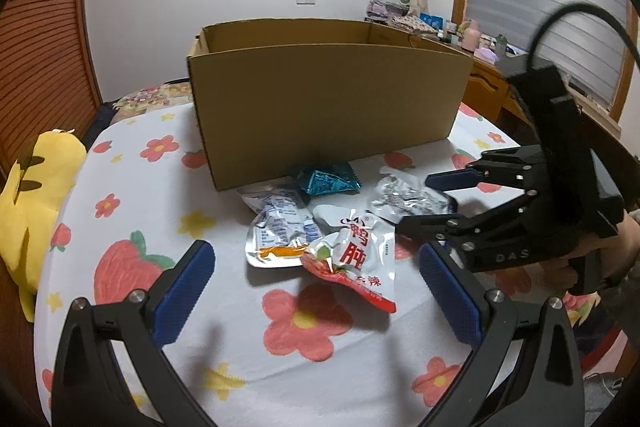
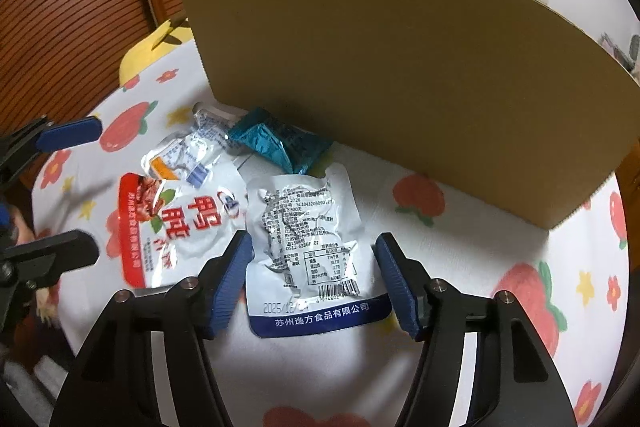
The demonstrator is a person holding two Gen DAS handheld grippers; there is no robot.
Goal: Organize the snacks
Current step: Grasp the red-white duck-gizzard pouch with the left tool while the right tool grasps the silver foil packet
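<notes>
Plain brown cardboard box, white cloth printed with red strawberries and flowers, teal foil packet, white-and-red snack pouch, silver pouch with blue bottom band, blue gripper pads.

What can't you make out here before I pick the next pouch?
- Box inside: both views, its front wall hides the bottom.
- Teal packet: partly tucked against the box in both views; no label readable.
- Orange-cornered pouch: print too small and crumpled, partly under the red pouch.
</notes>
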